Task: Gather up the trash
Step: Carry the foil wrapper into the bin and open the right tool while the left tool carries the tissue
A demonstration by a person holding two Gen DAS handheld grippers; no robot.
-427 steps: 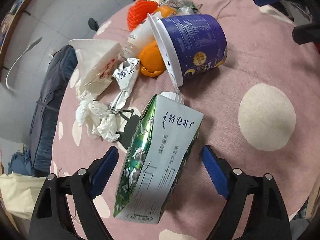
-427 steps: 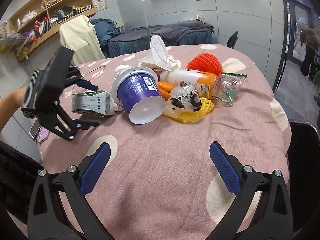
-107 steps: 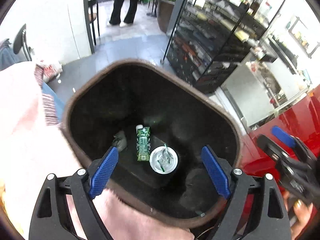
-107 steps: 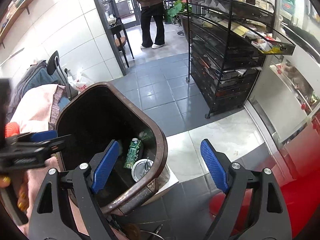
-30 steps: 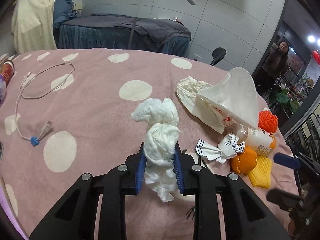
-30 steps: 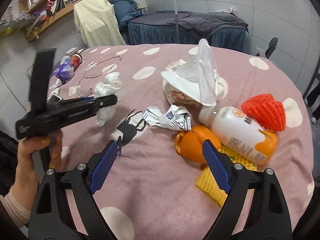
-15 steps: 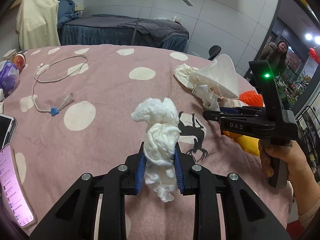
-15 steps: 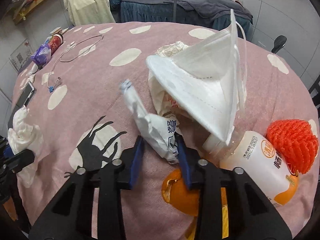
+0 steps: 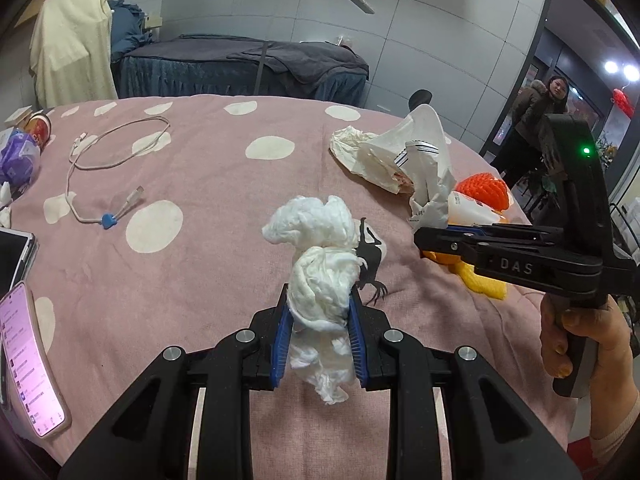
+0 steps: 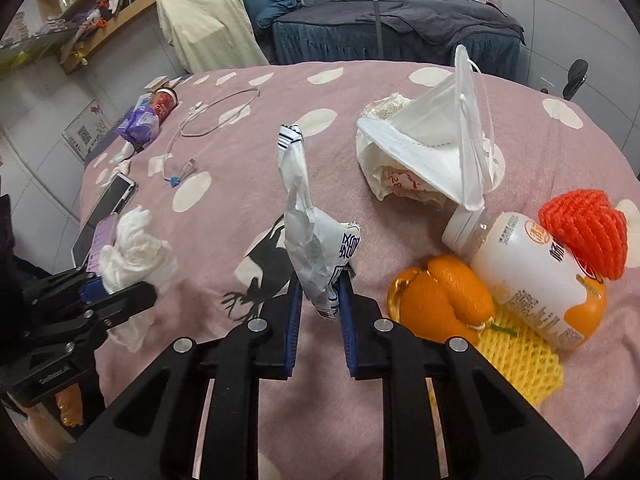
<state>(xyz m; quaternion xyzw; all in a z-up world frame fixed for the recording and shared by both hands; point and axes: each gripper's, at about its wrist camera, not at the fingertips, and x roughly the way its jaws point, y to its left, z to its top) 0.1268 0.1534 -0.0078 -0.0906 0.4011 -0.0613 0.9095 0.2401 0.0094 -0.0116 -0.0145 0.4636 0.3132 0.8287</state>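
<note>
My left gripper [image 9: 319, 320] is shut on a white crumpled tissue wad [image 9: 316, 256] and holds it above the pink dotted tablecloth [image 9: 192, 264]. My right gripper [image 10: 319, 300] is shut on a crumpled white wrapper [image 10: 310, 236] with blue print, lifted off the cloth. The right gripper also shows in the left wrist view [image 9: 424, 236], and the left gripper with its tissue shows in the right wrist view [image 10: 116, 288]. On the table lie a white face mask [image 10: 436, 148] over crumpled paper, a white-and-orange bottle [image 10: 532, 272], orange peel [image 10: 440, 300], red foam netting [image 10: 580, 228] and yellow foam netting [image 10: 516, 360].
A white charging cable [image 9: 108, 152], a phone with a lit pink screen [image 9: 28, 360], a purple packet [image 10: 140, 124] and a red cup [image 10: 164, 100] lie on the table's far side. A bed and a cream cloth stand behind. A person [image 9: 536, 120] stands at the doorway.
My right gripper has lifted the wrapper up off the table, away from the mask and bottle. My left gripper still holds the tissue and has moved back slightly.
</note>
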